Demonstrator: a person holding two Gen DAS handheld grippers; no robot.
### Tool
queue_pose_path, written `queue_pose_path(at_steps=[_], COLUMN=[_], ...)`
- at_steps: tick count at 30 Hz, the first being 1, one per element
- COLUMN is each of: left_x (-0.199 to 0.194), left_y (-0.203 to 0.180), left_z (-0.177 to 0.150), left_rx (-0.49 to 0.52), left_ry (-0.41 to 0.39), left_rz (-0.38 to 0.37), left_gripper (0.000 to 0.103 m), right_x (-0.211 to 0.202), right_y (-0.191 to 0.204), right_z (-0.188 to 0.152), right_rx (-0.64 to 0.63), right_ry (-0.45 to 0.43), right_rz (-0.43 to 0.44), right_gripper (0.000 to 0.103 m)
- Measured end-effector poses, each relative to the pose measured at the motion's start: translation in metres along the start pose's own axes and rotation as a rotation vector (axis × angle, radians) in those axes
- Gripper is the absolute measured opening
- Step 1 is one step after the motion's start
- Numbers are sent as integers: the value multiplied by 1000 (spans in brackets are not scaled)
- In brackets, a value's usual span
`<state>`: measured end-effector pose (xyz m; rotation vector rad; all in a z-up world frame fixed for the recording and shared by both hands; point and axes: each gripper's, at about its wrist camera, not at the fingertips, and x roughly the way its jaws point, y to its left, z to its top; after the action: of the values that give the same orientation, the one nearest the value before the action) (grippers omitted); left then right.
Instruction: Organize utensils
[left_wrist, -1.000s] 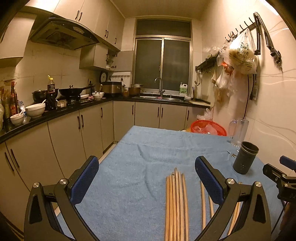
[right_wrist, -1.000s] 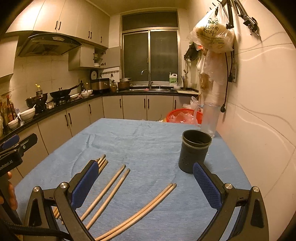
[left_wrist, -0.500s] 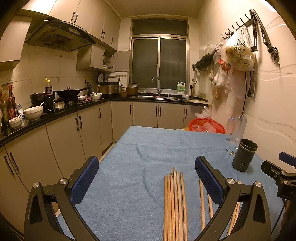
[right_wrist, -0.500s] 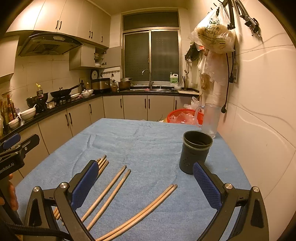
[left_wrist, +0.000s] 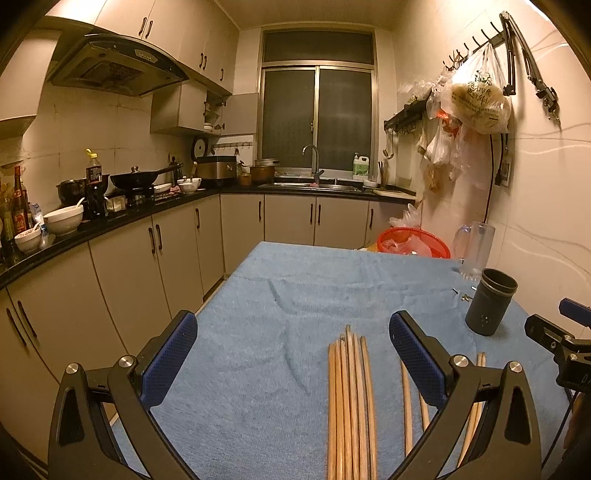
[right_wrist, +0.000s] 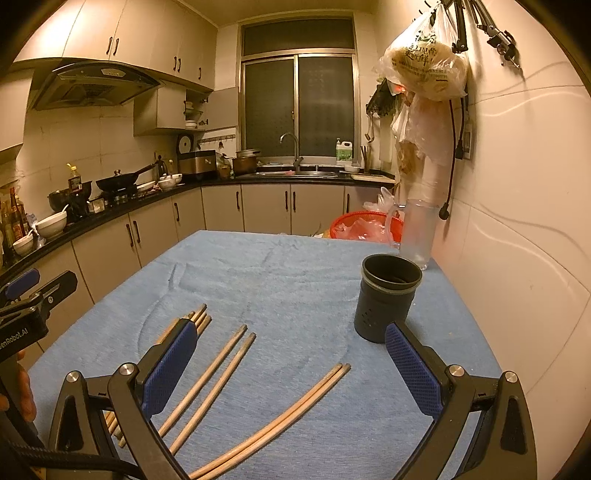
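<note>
Several wooden chopsticks lie on a blue towel-covered table. A bundle of chopsticks lies between the jaws of my left gripper, which is open and empty above them. Two pairs lie further right: a middle pair and a curved pair. The curved pair lies between the jaws of my right gripper, which is open and empty. A dark cylindrical holder stands upright at the table's right, also seen in the left wrist view.
A clear plastic pitcher and a red basket stand at the table's far right end by the wall. Bags hang on the right wall. Kitchen counters with bowls and pots run along the left.
Both views have shifted only slightly; the left gripper has drifted a little. The chopsticks and holder have not moved. Both grippers stay open.
</note>
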<state>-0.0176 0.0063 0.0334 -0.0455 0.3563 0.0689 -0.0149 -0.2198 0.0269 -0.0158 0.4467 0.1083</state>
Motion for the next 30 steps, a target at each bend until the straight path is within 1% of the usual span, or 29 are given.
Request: queue_pose_path(at_steps=[3, 5, 6, 8, 9, 11, 12, 13, 14, 16, 19, 21, 22, 23, 25, 26, 27, 28, 29, 30], left_x=[7, 19, 29, 43, 51, 62, 70, 77, 82, 100, 132, 149, 157, 162, 175, 180, 183, 187, 189, 191], left_y=[1, 4, 6, 9, 11, 12, 12, 10, 9, 6, 4, -1, -3, -6, -11, -13, -15, -18, -18, -18], left_z=[-2, -4, -6, -9, -9, -10, -7, -6, -7, -7, -13, -17, -19, -22, -27, -28, -29, -31, -32, -33], left_rx=[-4, 1, 5, 10, 8, 3, -3, -2, 0, 13, 28, 48, 63, 73, 89, 94, 97, 100, 103, 104], left_ry=[34, 105, 160, 229, 270, 322, 348, 378, 398, 465, 550, 581, 596, 604, 634, 644, 648, 654, 658, 663], left_rz=[-12, -29, -33, -47, -69, -92, -114, -122, -131, -157, -184, -177, -169, -164, -160, -157, -158, -162, -162, -162], left_gripper=[103, 103, 103, 103, 103, 103, 103, 99, 92, 84, 80, 77, 73, 67, 63, 63, 63, 63, 63, 63], right_x=[2, 4, 5, 8, 12, 17, 20, 23, 26, 35, 45, 48, 49, 49, 52, 54, 57, 63, 68, 77], right_y=[-1, -2, -4, -8, -11, -17, -20, -24, -28, -40, -55, -62, -64, -65, -69, -70, -73, -77, -81, -87], right_z=[0, 0, 0, 0, 0, 0, 0, 1, 1, 3, 4, 5, 5, 5, 5, 4, 4, 3, 1, -1], right_rx=[-2, -3, -2, 0, 2, 12, 21, 33, 48, 101, 163, 169, 167, 165, 163, 162, 161, 163, 168, 180], right_ry=[6, 13, 19, 41, 58, 93, 109, 129, 150, 203, 264, 281, 282, 284, 293, 302, 318, 343, 369, 409], right_rz=[-7, -13, -17, -25, -27, -26, -21, -15, -9, 15, 28, 1, -6, -12, -23, -31, -44, -61, -74, -85], right_gripper=[103, 103, 103, 103, 103, 100, 97, 93, 92, 87, 84, 83, 83, 83, 83, 83, 81, 76, 74, 69])
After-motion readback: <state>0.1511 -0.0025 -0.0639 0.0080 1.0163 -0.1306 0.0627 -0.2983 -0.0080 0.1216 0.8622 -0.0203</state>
